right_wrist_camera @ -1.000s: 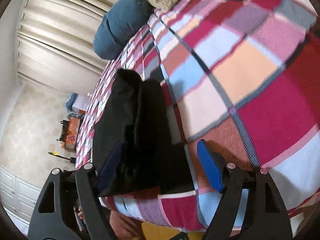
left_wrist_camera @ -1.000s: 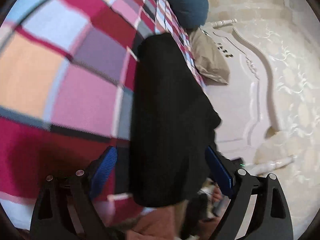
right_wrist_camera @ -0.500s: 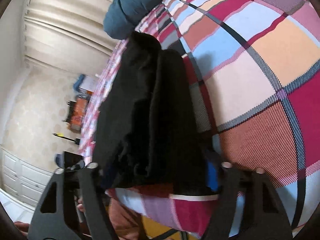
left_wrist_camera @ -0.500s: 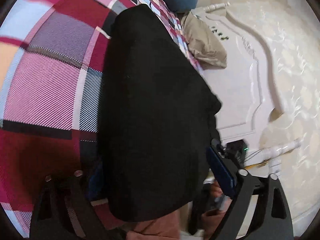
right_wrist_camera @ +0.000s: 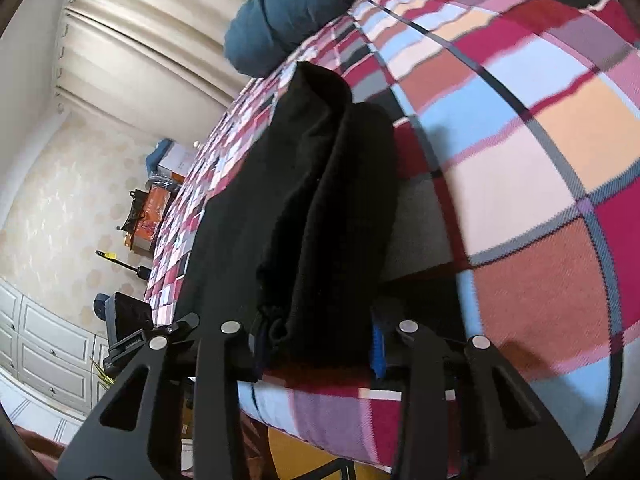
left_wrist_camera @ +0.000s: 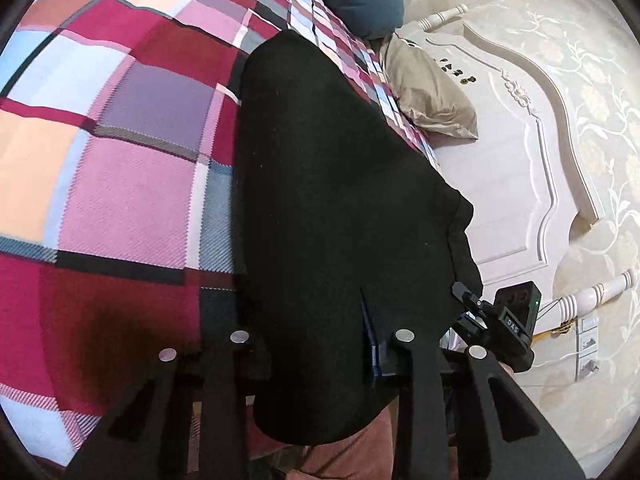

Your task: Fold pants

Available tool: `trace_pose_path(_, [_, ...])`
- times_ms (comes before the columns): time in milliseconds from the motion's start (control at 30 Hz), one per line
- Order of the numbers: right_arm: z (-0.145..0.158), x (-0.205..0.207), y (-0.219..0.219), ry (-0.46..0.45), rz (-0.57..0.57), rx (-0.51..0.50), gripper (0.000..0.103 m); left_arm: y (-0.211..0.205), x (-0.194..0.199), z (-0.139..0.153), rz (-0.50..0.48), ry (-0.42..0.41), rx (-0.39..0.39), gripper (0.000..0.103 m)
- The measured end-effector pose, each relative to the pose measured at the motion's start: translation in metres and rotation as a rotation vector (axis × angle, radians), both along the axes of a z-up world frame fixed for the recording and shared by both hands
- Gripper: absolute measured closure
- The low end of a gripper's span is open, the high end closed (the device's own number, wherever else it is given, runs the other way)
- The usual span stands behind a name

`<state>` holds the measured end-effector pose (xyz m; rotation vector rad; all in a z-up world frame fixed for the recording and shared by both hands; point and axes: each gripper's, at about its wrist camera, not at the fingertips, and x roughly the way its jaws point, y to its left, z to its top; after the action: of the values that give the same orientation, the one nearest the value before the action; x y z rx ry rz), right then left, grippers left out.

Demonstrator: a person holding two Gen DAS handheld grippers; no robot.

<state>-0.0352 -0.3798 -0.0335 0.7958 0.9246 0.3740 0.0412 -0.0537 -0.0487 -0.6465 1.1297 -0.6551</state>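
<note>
Now both tongs, left (left_wrist_camera: 316, 344) and right (right_wrist_camera: 316, 340), have just closed onto the pants (left_wrist_camera: 340, 208) at the bed's (left_wrist_camera: 132, 184) edge.

The pants (left_wrist_camera: 336, 208) are plain black. The blanket (left_wrist_camera: 132, 152) is checked in pink, dark red, pale blue, peach and purple, with dark lines. The pillow (right_wrist_camera: 288, 12) is dark teal, the cushion (left_wrist_camera: 432, 92) tan, the headboard (left_wrist_camera: 516, 184) white.
</note>
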Motion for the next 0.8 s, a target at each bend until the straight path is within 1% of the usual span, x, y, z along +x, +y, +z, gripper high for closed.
trace_pose_path(67, [0.003, 0.003, 0.004, -0.007, 0.001, 0.004, 0.067, 0.005, 0.0, 0.0, 0.012, -0.001, -0.012, 0.072])
trace_pose_path(167, [0.005, 0.008, 0.014, -0.013, 0.02, 0.012, 0.067, 0.014, -0.002, 0.003, 0.036, -0.017, -0.001, 0.072])
trace_pose_path(333, [0.004, 0.019, 0.039, -0.018, 0.069, 0.029, 0.067, 0.043, -0.009, 0.005, 0.098, -0.025, 0.004, 0.072])
trace_pose_path(533, [0.0, 0.04, 0.076, -0.023, 0.145, 0.063, 0.067, 0.088, -0.026, 0.005, 0.177, -0.024, 0.005, 0.072])
trace_pose_path(667, [-0.003, 0.045, 0.092, -0.021, 0.175, 0.079, 0.067, 0.105, -0.031, 0.001, 0.192, -0.027, 0.0, 0.072])
trace_pose_path(733, [-0.008, 0.043, 0.092, -0.013, 0.162, 0.086, 0.067, 0.104, -0.031, -0.004, 0.168, -0.022, -0.02, 0.068])
trace_pose_path(767, [-0.012, 0.041, 0.089, -0.006, 0.151, 0.104, 0.066, 0.103, -0.03, -0.006, 0.156, -0.019, -0.024, 0.062])
trace_pose_path(800, [-0.015, 0.039, 0.084, 0.003, 0.138, 0.117, 0.064, 0.103, -0.029, -0.01, 0.139, -0.013, -0.033, 0.052])
